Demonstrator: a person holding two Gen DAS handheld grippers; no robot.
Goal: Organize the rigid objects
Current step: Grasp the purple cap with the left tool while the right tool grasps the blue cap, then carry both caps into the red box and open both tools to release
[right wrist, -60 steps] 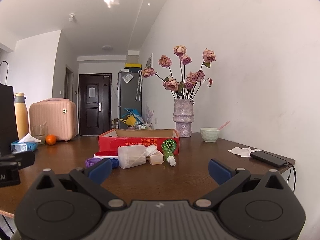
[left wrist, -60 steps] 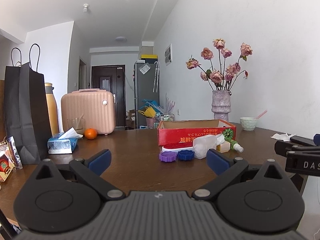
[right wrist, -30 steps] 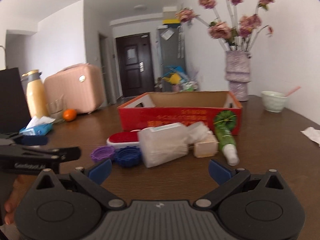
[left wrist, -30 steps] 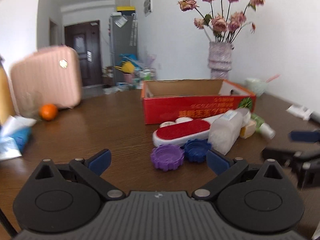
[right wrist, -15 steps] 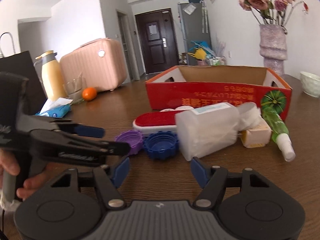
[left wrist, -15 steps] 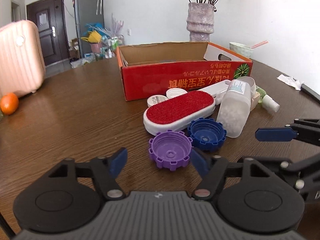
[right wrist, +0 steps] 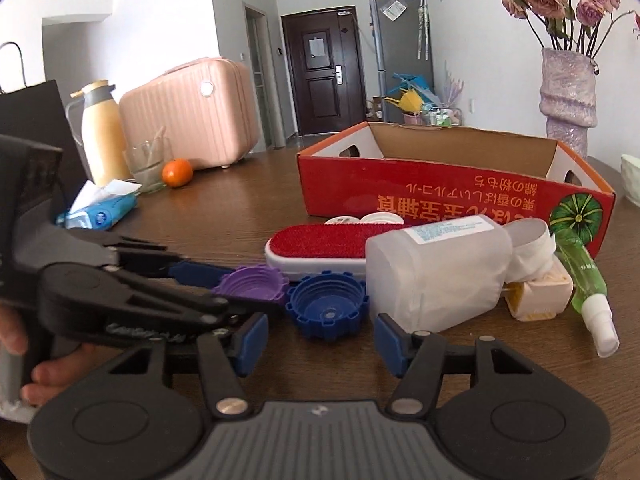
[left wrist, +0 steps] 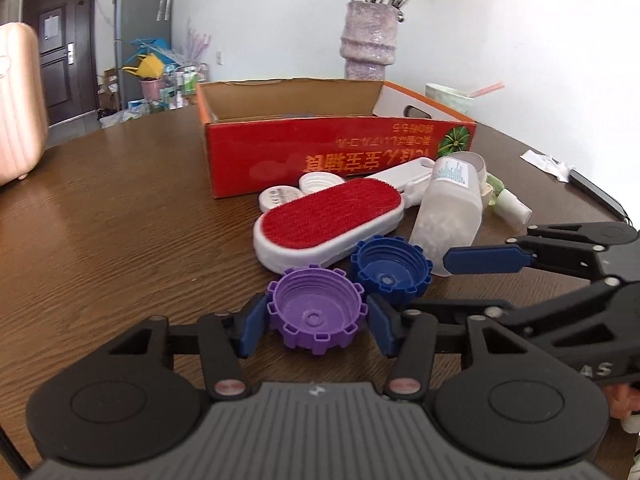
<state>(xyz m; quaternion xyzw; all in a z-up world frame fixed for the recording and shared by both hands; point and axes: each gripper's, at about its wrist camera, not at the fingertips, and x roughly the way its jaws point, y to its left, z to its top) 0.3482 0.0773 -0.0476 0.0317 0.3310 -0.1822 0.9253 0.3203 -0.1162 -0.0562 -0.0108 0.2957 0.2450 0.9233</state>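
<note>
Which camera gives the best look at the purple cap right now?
The left wrist view: the purple cap sits open side up, unobstructed, between the left tongs' blue pads. In the right wrist view the purple cap is farther off and partly hidden behind the left tongs.

Caps, brush and bottles lie on the table (left wrist: 120,216) in front of the box (left wrist: 340,152).

The ridged cap (left wrist: 316,314) sits nearest the left gripper (left wrist: 316,326), between its fingers; a second cap (left wrist: 390,266) lies just behind and to its right, in front of the right gripper (right wrist: 318,338). Behind both lies the lint brush (left wrist: 330,216), with two small lids (left wrist: 280,198) between it and the box. Right of the brush a plastic bottle (left wrist: 450,208) lies on its side, a spray bottle (right wrist: 588,284) beyond it. A vase (left wrist: 370,42) stands behind the box.
</note>
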